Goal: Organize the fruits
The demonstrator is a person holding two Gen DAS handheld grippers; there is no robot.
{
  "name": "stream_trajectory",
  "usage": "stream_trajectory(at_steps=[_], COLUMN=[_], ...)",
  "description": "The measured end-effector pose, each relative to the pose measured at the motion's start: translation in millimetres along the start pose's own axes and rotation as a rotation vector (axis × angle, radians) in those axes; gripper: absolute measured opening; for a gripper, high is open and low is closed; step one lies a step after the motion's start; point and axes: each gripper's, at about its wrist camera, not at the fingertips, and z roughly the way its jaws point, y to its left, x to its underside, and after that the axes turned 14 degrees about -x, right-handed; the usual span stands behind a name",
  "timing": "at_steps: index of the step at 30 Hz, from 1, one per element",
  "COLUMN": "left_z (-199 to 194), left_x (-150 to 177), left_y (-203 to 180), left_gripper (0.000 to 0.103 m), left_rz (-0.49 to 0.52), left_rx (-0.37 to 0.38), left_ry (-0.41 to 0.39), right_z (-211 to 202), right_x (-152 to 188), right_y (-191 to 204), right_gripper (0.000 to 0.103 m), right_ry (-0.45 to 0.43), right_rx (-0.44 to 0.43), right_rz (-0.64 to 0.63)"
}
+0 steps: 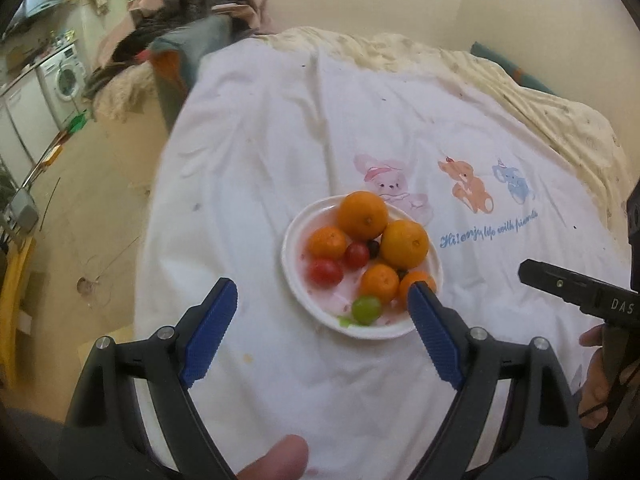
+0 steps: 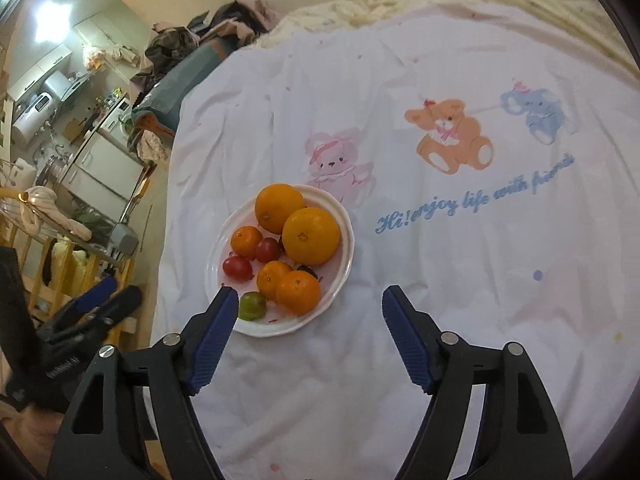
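Observation:
A white plate [image 1: 292, 236] [image 2: 344, 216] sits on a white printed sheet. It holds two large oranges [image 1: 362, 215] [image 2: 311, 235], three small mandarins [image 1: 379, 283] [image 2: 298, 292], two red cherry tomatoes [image 1: 326, 271] [image 2: 237, 267], a green grape [image 1: 365, 309] [image 2: 252, 306] and dark grapes [image 1: 373, 246]. My left gripper [image 1: 322, 304] is open and empty, just in front of the plate. My right gripper [image 2: 310, 310] is open and empty, above the plate's near right edge. The right gripper's body also shows in the left wrist view [image 1: 576, 288].
The sheet [image 1: 280, 140] [image 2: 460, 280] with cartoon animals and blue writing covers a bed. Piled clothes [image 1: 180, 12] lie at its far left corner. A floor [image 1: 92, 208] with a washing machine [image 1: 66, 76] lies left. The left gripper shows in the right wrist view [image 2: 100, 300].

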Motion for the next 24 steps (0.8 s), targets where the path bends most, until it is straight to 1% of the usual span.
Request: stream_trajectory(at_steps=[2, 5, 7, 9, 12, 15, 19, 22, 24], left_z=[-6, -14, -19, -24, -29, -30, -31, -26, -24], left_x=[7, 21, 29, 35, 41, 45, 44, 43, 43], left_y=[8, 15, 15, 12, 12, 13, 13, 10, 8], left_gripper=[0.085, 0.086, 0.09, 0.097, 0.102, 0.102, 0.102, 0.102, 0.102], left_rz=[-0.019, -0.053, -0.044, -0.034, -0.042, -0.054, -0.066, -0.059, -0.057], left_rx=[-0.009, 0.0, -0.011, -0.031, -0.04, -0.046, -0.053, -0.068, -0.045], left_ry=[0.007, 0.015, 0.004, -0.019, -0.043, -0.055, -0.081, -0.071, -0.058], right_z=[-5, -11, -13, -13, -13, -16, -15, -14, -12], right_x=[8, 25, 33, 41, 51, 58, 60, 59, 57], right_y=[8, 23, 28, 34, 37, 43, 56, 58, 57], right_gripper=[0.08, 0.088, 0.091, 0.094, 0.098, 0.099, 0.1, 0.101, 0.102], right_ry=[-0.016, -0.035, -0.046, -0.058, -0.087, -0.13, -0.173, -0.186, -0.184], right_rx=[0.016, 0.031, 0.033, 0.04, 0.066, 0.107, 0.188, 0.195, 0.195], right_rz=[-0.021, -0.057, -0.059, -0.063, -0.082, -0.114, -0.22, -0.237, -0.234])
